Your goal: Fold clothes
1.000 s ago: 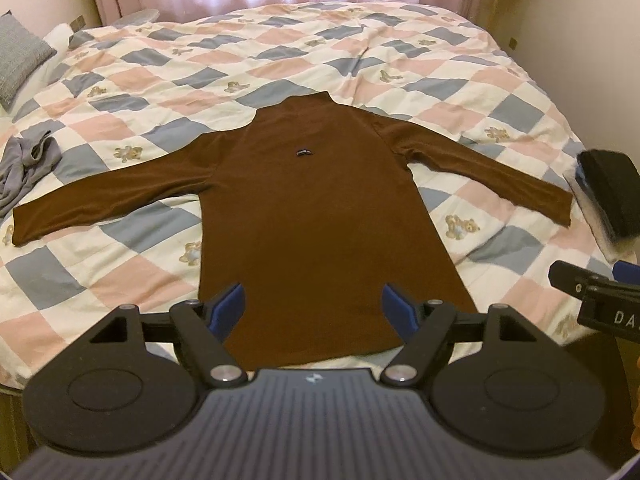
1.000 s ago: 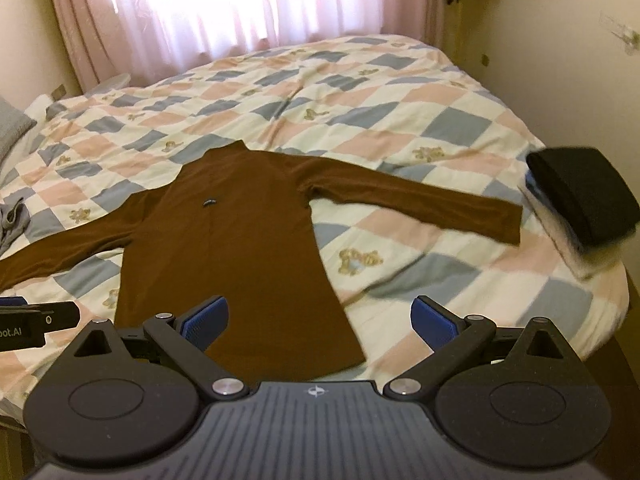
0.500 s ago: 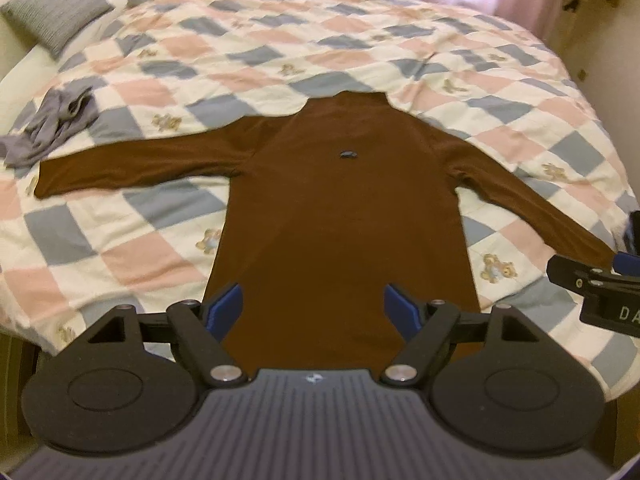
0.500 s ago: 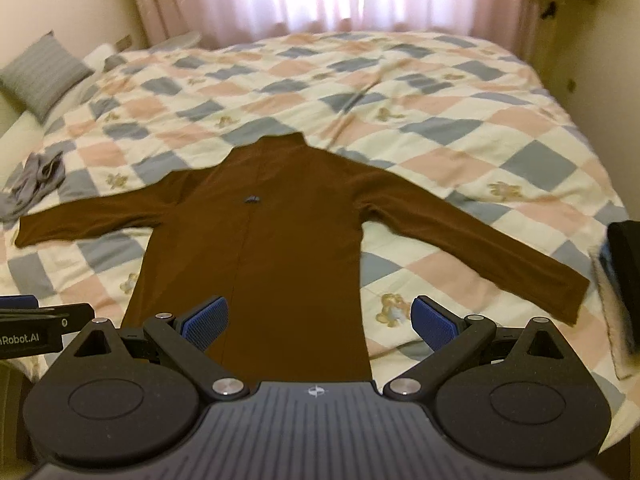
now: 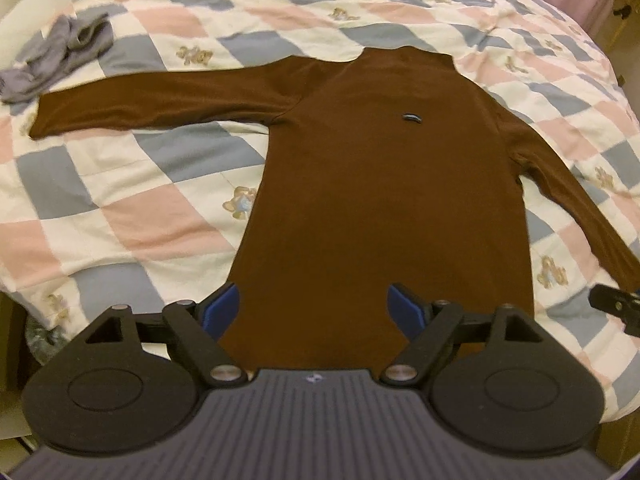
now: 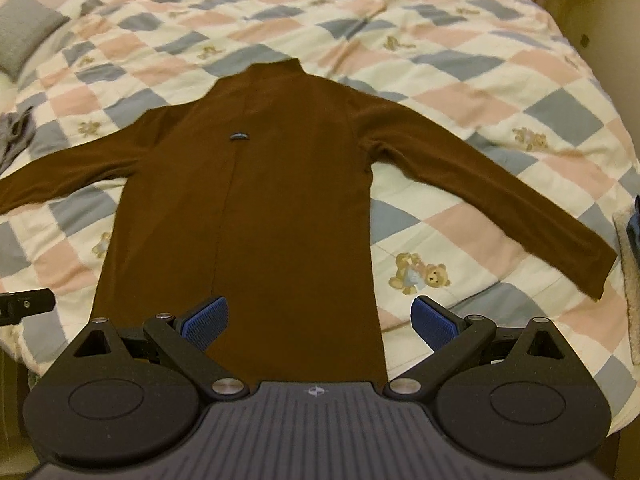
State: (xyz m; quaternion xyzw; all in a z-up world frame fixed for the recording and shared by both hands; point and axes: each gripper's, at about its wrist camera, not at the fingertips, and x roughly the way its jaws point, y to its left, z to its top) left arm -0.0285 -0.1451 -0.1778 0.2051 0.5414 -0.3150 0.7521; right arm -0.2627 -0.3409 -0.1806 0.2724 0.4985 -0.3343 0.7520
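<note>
- Left tool (image 5: pixel 314 310): jaws spread wide, holding nothing, above the hem of the brown sweater (image 5: pixel 384 200).
- Right tool (image 6: pixel 320 318): also wide and empty, over the sweater's right hem edge.
- The sweater lies flat on the checked bed quilt (image 6: pixel 460 64), sleeves spread.
- A grey garment (image 5: pixel 56 56) lies beyond the left cuff.

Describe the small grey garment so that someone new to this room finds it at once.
Start from the checked quilt covering the bed. Follow the brown top's left-hand sleeve to its cuff; the crumpled grey garment lies just beyond, the only bunched, unspread clothing.
</note>
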